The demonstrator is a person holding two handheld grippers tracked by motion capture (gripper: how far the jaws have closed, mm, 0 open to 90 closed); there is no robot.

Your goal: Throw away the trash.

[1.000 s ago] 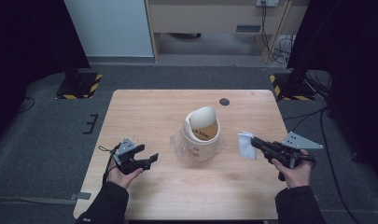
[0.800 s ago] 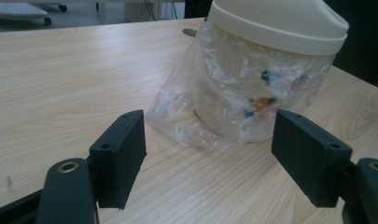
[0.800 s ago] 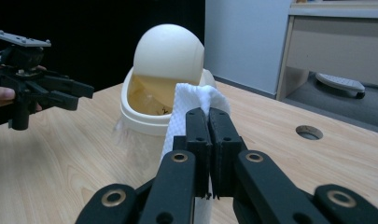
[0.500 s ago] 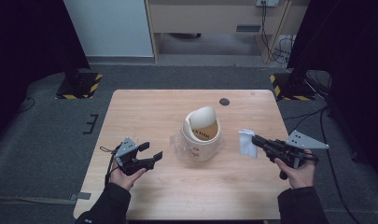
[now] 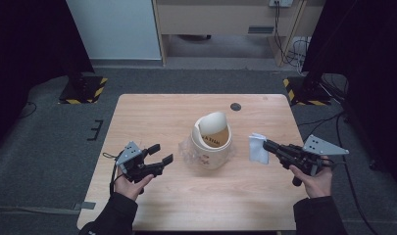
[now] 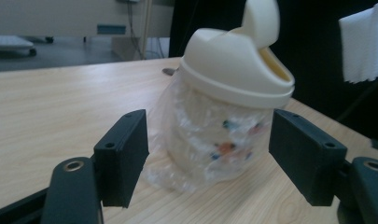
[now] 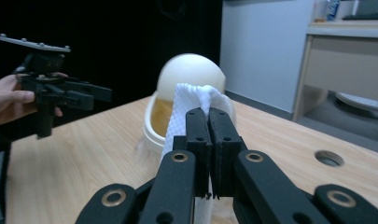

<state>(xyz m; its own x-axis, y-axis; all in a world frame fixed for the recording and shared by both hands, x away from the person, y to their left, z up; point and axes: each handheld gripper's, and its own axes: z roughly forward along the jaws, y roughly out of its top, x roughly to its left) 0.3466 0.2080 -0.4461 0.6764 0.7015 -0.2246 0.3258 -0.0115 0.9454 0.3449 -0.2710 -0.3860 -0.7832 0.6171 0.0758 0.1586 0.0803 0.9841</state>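
Small cream bin stands upright near the middle of the wooden surface, its swing lid tipped so the opening faces the person. A clear plastic liner is bunched around the bin's lower body and spreads onto the surface at its base; coloured print shows through it, too blurred to read.

Right gripper: jaws together, clamped on a white paper towel. The towel hangs just beside the bin on its right, apart from it and clear of the opening. In the right gripper view the towel rises above the closed jaws, with the bin behind it.

Left gripper: held left of the bin, pointed toward it, near but not touching. Jaws apart, having just been closing a little, nothing between them. In the left gripper view they frame the liner-wrapped bin, which sits farther off.

Small dark round hole in the surface beyond the bin.
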